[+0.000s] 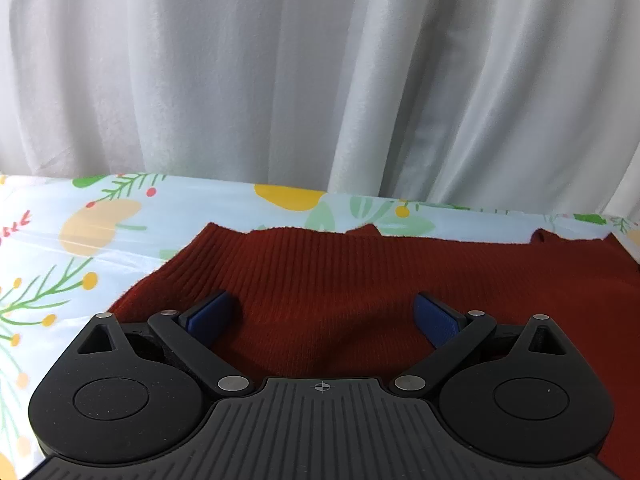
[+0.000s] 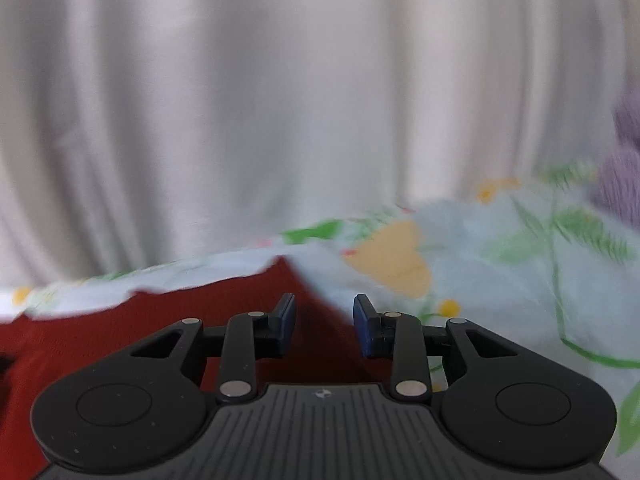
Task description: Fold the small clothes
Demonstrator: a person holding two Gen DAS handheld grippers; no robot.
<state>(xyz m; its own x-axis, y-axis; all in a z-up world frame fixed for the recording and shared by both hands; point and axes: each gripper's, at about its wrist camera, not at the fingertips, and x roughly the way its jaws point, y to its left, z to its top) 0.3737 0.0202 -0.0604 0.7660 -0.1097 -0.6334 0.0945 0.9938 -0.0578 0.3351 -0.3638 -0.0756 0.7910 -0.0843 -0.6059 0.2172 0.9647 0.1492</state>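
Peering through the right wrist view, I find everything smeared by blur; a purple thing [image 2: 624, 160] at the edge stays unidentifiable. My right gripper [image 2: 324, 326] hangs parted, holding nothing, over a corner of the red ribbed garment [image 2: 120, 336]. My left gripper [image 1: 324, 316] is spread wide above that garment [image 1: 328, 272], which lies flat on the floral tablecloth [image 1: 80, 232], its near part hidden by the gripper body.

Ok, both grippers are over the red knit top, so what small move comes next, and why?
Probably close the right gripper on the red knit top's corner: its jaws stand open astride that corner, gripping nothing. The left gripper also hangs open over the cloth.
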